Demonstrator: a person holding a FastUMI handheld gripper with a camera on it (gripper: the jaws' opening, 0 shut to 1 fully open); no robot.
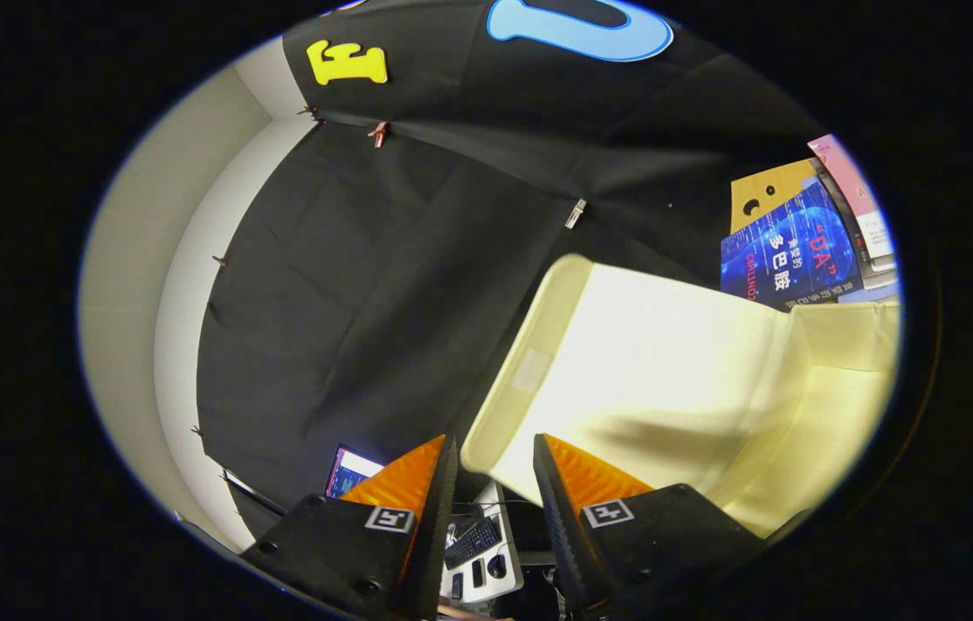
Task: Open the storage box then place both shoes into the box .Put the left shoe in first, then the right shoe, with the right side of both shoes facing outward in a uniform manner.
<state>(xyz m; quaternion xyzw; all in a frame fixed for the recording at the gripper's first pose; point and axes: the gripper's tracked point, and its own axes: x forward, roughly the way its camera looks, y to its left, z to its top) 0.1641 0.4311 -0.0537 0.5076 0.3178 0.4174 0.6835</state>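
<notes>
The storage box's cream lid (668, 371) is swung up and stands tilted just ahead of my fingers, its pale inner face lit brightly. The lid's rounded rim (521, 362) runs down to a corner that sits between my fingertips. My gripper (491, 448) is narrowed onto that corner, one finger on each side of the rim. The cream box body (840, 405) continues to the right, behind the lid. No shoes are visible in this view.
Black cloth forms the booth wall beyond the lid, with a white wall (133, 285) to its left. A blue book (788, 254) and a yellow card (767, 194) lie past the box. Far below between my fingers are a keyboard (473, 542) and a lit screen (350, 470).
</notes>
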